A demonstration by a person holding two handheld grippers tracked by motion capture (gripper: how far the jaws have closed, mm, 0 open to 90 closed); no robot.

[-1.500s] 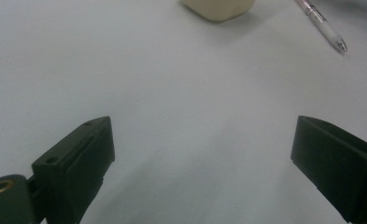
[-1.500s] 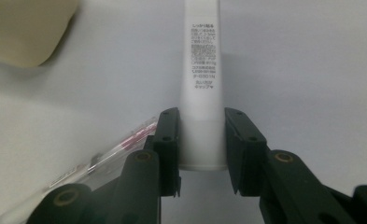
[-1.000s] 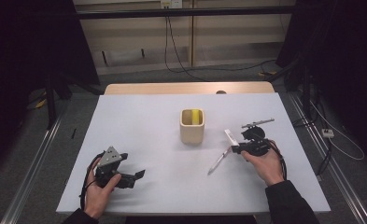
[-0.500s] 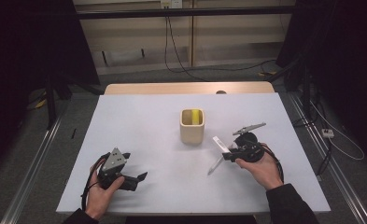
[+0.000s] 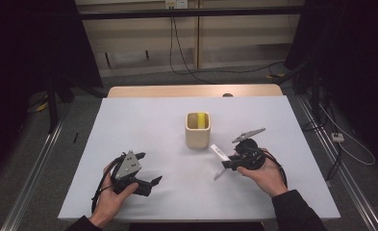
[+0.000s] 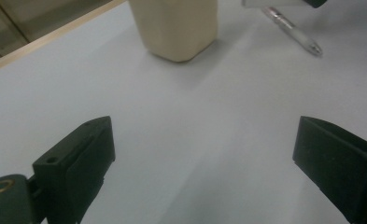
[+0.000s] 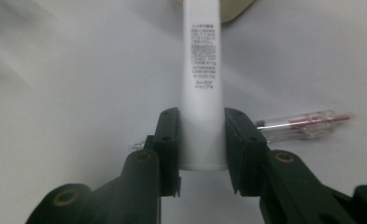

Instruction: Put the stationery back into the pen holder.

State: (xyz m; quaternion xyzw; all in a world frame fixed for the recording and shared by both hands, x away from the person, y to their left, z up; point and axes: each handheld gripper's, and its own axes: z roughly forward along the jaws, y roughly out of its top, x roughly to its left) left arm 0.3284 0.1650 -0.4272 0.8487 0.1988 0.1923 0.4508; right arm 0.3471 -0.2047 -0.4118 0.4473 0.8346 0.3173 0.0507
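My right gripper [image 5: 228, 161] is shut on a white tube with printed text [image 7: 202, 79], held just above the table right of centre; the tube [image 5: 219, 151] points toward a cream cup [image 5: 197, 134]. A clear pen with a pink core [image 7: 302, 126] lies on the table under and beside the jaws, the same pen [image 5: 220, 173] showing in the high view. The cup holds something yellow [image 5: 203, 120]. My left gripper [image 5: 151, 186] rests at the front left, open, nothing between its jaws. From the left gripper [image 6: 204, 126] the cup [image 6: 176, 25] and pen [image 6: 293, 36] lie ahead.
The white table [image 5: 143, 130] has a wooden strip [image 5: 191, 91] along its far edge. Cables [image 5: 186, 57] trail on the floor behind, and dark stands flank both sides.
The right gripper has moved left and nearer the person with the white tube in it. The left gripper shifted slightly right. The pen stays where it was.
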